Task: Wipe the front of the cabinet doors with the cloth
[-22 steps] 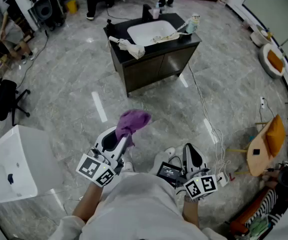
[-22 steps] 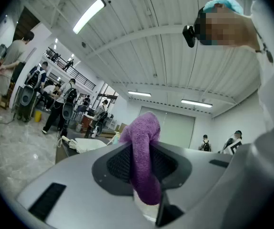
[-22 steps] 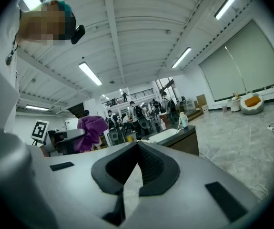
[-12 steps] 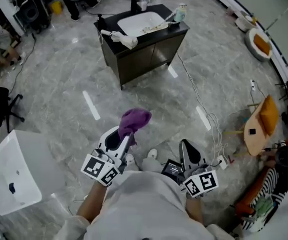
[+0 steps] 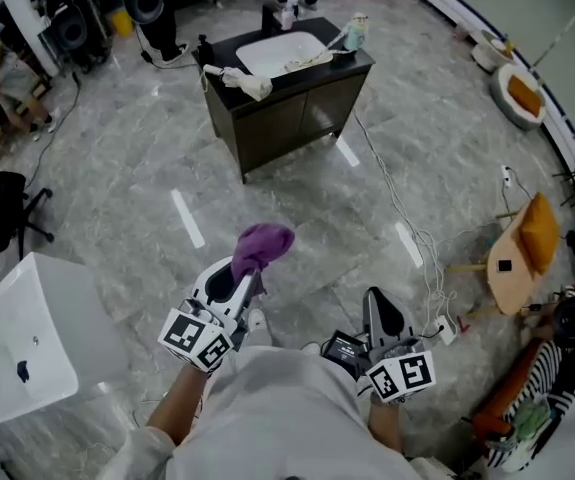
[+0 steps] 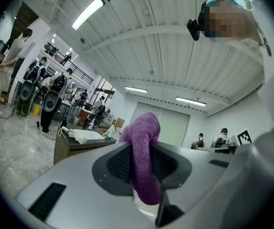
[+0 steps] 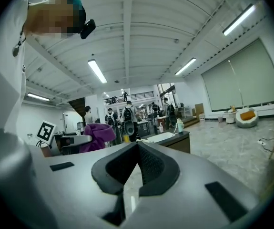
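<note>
Cabinet (image 5: 285, 118) has slid a bit up & left in head view vs ~1 s ago. It's well ahead of you, doors facing you. Your left gripper (image 5: 239, 280) is clamped on the purple cloth (image 5: 263, 242), which sticks up past the jaw tips. Your right gripper (image 5: 381, 308) is closed w/ nothing in it, jaws touching, low by your body.

The head view looks steeply down from well back of the cabinet (image 5: 287, 118). Both gripper views face that cabinet from low and far off.
</note>
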A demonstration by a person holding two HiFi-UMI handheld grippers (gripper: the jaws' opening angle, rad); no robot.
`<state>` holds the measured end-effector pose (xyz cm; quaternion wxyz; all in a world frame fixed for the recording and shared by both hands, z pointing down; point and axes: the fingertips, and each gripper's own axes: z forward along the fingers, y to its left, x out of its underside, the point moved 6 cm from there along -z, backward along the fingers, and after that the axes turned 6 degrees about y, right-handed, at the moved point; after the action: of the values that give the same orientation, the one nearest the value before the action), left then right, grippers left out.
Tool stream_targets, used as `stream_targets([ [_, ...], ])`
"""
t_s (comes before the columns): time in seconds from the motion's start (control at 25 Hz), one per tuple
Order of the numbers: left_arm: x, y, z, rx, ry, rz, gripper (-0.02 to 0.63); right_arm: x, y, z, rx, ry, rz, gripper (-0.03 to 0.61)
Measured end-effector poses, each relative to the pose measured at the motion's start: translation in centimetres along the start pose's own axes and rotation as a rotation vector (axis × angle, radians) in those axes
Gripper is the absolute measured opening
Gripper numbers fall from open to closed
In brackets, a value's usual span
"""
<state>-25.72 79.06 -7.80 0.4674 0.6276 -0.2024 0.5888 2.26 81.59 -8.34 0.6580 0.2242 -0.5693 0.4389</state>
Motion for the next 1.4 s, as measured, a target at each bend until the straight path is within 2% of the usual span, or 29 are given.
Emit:
stream_targets([
  [0.16,0.0,-5.4,2.0,0.064,-0.037,-0.005,0.089,1.6,-3.0,-4.1,0.033,0.019,0.008,0.025],
  [0.4,2.2,-13.0,2.2,0.078,-0.032,-0.023,0.089,2.2,-6.4,-10.4,0.051,-0.02,0.024,0.025],
  [0.6,3.6,-16.0,1.0,0.032,-0.024,0.0,0.089,2.2,-8.6,-14.7,0.037,-0.062,0.037,0.025],
  [0.8,4.9,-17.4,1.5,0.011,-0.011,-0.01,0.089,4.2,-11.3,-16.9,0.066,-0.028,0.089,0.026],
  [1.0,5.2,-15.9,3.8,0.026,0.034,0.029,0.089,4.7,-12.3,-14.5,0.093,0.008,0.123,0.026],
  [1.2,3.9,-10.8,8.1,0.055,0.04,-0.025,0.089,2.6,-12.9,-7.5,0.112,0.012,0.155,0.026],
  [1.4,0.5,-4.4,12.8,0.095,-0.002,-0.063,0.089,-0.9,-12.8,-0.2,0.118,0.005,0.106,0.026],
])
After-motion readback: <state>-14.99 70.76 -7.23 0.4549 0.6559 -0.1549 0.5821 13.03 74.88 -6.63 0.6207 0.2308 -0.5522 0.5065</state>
